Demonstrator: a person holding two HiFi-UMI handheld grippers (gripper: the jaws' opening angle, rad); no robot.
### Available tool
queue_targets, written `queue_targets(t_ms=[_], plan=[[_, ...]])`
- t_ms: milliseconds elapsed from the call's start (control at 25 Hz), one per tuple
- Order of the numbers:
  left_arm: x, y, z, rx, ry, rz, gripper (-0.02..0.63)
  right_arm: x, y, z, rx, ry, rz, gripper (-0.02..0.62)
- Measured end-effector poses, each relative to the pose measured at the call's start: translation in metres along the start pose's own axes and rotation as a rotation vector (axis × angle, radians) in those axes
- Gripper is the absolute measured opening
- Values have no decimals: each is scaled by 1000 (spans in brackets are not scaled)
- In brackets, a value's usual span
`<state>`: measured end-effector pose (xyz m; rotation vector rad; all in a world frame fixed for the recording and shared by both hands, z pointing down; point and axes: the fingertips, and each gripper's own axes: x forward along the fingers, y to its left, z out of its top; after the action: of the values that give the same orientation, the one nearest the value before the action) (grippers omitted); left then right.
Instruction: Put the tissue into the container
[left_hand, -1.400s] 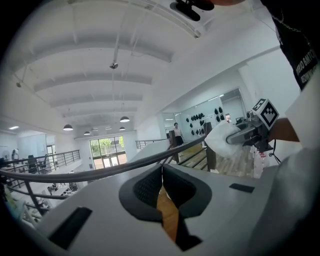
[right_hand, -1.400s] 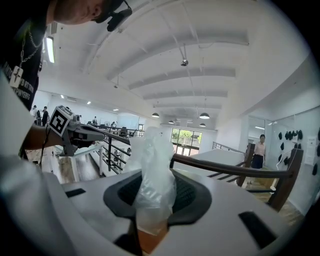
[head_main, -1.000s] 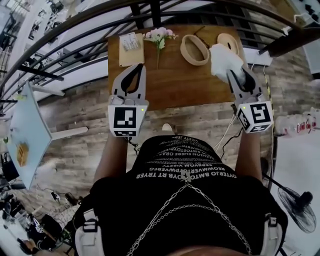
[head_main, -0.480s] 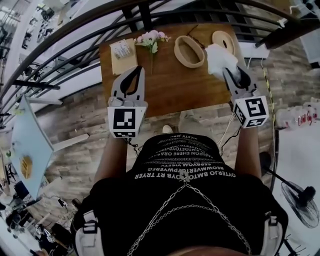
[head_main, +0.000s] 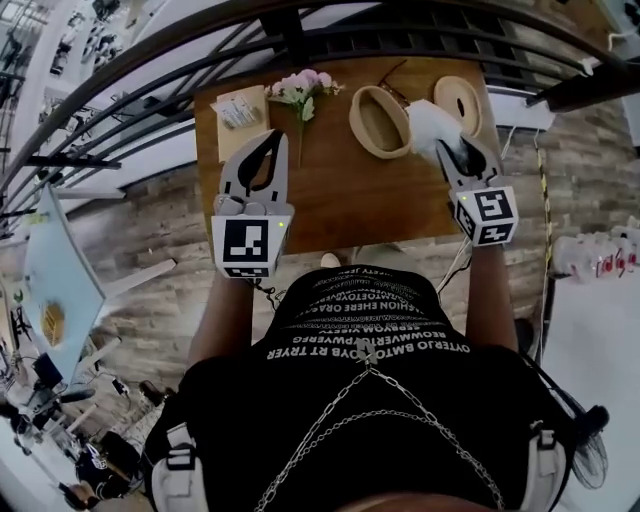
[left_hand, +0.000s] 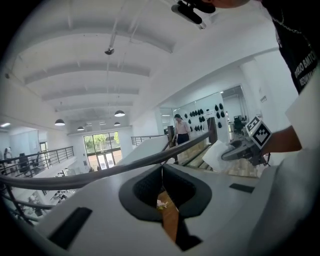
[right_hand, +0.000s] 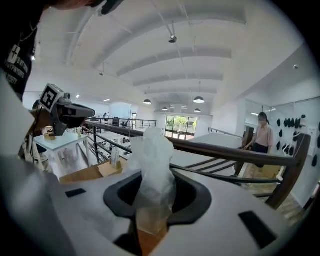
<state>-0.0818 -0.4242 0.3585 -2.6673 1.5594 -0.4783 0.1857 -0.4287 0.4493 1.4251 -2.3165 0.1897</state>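
In the head view an oval wooden container (head_main: 380, 121) lies on the small wooden table (head_main: 340, 190). My right gripper (head_main: 446, 148) is shut on a crumpled white tissue (head_main: 427, 122), held just right of the container's rim. The right gripper view shows the tissue (right_hand: 152, 160) standing up out of the pinching jaws of the right gripper (right_hand: 151, 200). My left gripper (head_main: 277, 137) hovers over the table's left half, shut and empty; the tips of this left gripper (left_hand: 161, 169) meet in its own view.
A round wooden lid (head_main: 458, 100) lies behind the tissue. Pink flowers (head_main: 300, 88) and a tissue pack (head_main: 238, 111) sit at the table's far left. A dark railing (head_main: 400, 35) runs behind the table. A person (right_hand: 260, 134) stands far off.
My right gripper has carried the tissue leftward, closer to the oval container. The left gripper has stayed about where it was, shut.
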Motion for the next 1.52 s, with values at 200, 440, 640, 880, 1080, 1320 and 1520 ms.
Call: queue_targets(t_ms=[200, 440, 640, 880, 1080, 1320, 1520], plan=[[41, -3, 1, -16, 6, -6, 29, 55, -13, -37, 15, 74, 71, 120], [74, -14, -5, -45, 26, -16, 29, 113, -16, -84, 14, 175, 160, 120], [84, -19, -16, -75, 26, -36, 29, 163, -3, -129, 15, 272, 234, 120], [75, -20, -42, -95, 124, -7, 29, 201, 20, -169, -11, 367, 297, 120], [77, -15, -53, -111, 138, 9, 29, 222, 25, -200, -72, 486, 300, 123], [59, -21, -48, -94, 130, 10, 29, 215, 26, -195, -31, 480, 260, 307], [42, -19, -36, -73, 104, 15, 29, 179, -2, -160, -54, 340, 112, 217]])
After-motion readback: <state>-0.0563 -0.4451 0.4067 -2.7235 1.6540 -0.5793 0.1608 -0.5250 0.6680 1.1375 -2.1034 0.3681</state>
